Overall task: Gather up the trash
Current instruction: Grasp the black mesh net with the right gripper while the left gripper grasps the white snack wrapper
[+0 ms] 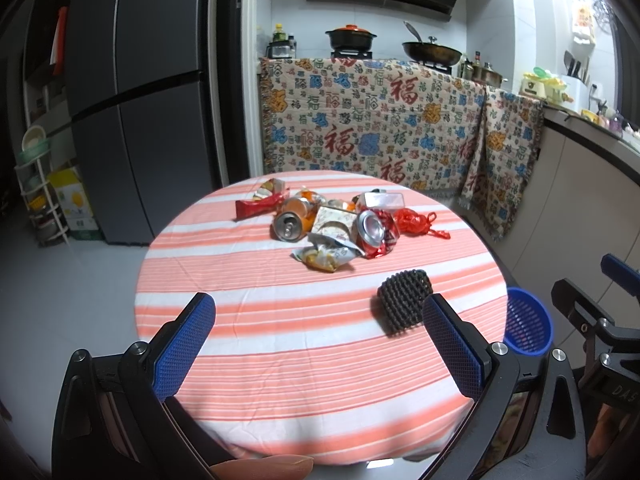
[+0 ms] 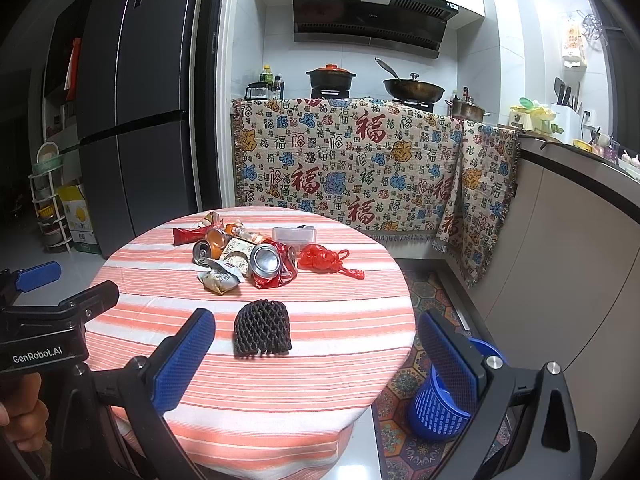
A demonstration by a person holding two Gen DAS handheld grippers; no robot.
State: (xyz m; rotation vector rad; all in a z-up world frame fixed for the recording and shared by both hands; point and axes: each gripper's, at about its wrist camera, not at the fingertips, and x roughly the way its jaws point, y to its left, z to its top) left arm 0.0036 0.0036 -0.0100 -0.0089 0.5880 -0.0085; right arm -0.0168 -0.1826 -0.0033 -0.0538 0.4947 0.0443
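Trash pile sits at the far-centre of the round table [image 2: 320, 392], on the orange-and-white striped cloth. In the pile:
- crushed red can [image 2: 269, 262], shiny base toward the cameras
- second can [image 2: 202, 252] to its left, lying on its side, open top facing us
- crumpled snack wrapper [image 2: 220, 278] at the near edge of the pile
- red wrapper [image 2: 188, 235] at far left
- clear plastic box [image 2: 294, 235] at the back
- knotted red plastic bag [image 2: 324, 259] on the right, just beside the crushed can

Black foam fruit net [image 2: 262, 334] lies on its own, nearer than the pile and apart from it, not touching anything else.

Left gripper [image 1: 320, 348]: blue-padded fingers spread wide, nothing between them, held over the near part of the table. In its view the foam net [image 1: 405, 305] sits just beyond the right finger; a fingertip [image 1: 264, 467] of the holder shows at the bottom edge.

Right gripper [image 2: 316, 360]: jaws also wide apart and empty, hovering over the near table edge. Foam net falls between its fingers in the picture but beyond their tips, no contact. The left gripper body and the hand [image 2: 20, 408] holding it show at the left of this view.

Blue mesh waste basket [image 2: 442, 408] stands on the floor at the right side of the table, on a patterned rug [image 2: 404, 444], partly hidden behind the right finger. In the left wrist view the basket [image 1: 527, 322] peeks out past the table rim.

Background: dark fridge [image 2: 132, 100] on the left, patterned blanket [image 2: 352, 160] draped over the counter front.
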